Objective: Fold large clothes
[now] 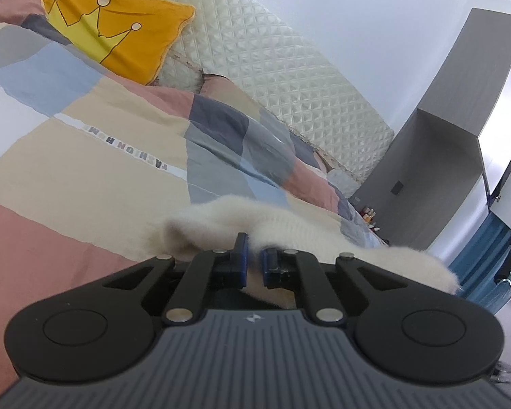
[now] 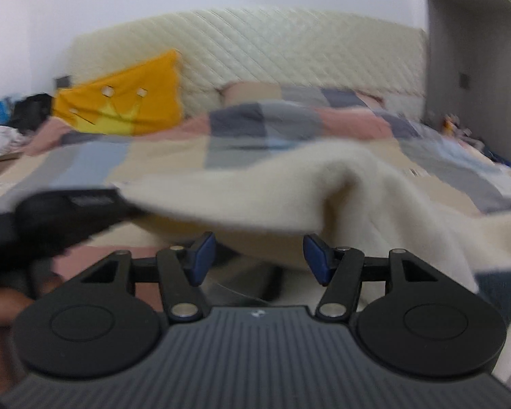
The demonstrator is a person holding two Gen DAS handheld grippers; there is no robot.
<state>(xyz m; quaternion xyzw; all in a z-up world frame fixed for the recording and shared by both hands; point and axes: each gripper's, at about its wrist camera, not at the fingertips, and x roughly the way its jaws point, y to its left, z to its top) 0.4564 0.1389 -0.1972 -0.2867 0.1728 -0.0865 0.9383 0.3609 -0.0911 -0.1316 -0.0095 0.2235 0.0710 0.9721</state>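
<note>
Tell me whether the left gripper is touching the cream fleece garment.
Touching. The left wrist view shows the left gripper with its jaws closed on a fold of the cream fleece garment, fabric pinched between the blue pads.

Cream-white fuzzy garment (image 1: 289, 228), plain and unpatterned, lying just ahead of the left gripper (image 1: 253, 262), whose body is black with grey ribbing and whose pads (image 1: 242, 259) are blue. Beyond the garment, a patchwork bedcover (image 1: 85, 156) in blocks of salmon pink, beige, pale blue, grey and navy, crossed by a white strip of dark lettering. Farther ahead and to the left, an orange-yellow pillow (image 1: 119, 30) bearing a lighter yellow crown outlined in dark line, with pale circles at its tips. Behind it, an ivory headboard (image 1: 282, 78) quilted in a diamond pattern. To the right, a grey cabinet (image 1: 443, 156) and a teal-blue curtain (image 1: 483, 259). Right gripper (image 2: 259, 259): same black, grey and blue.
</note>
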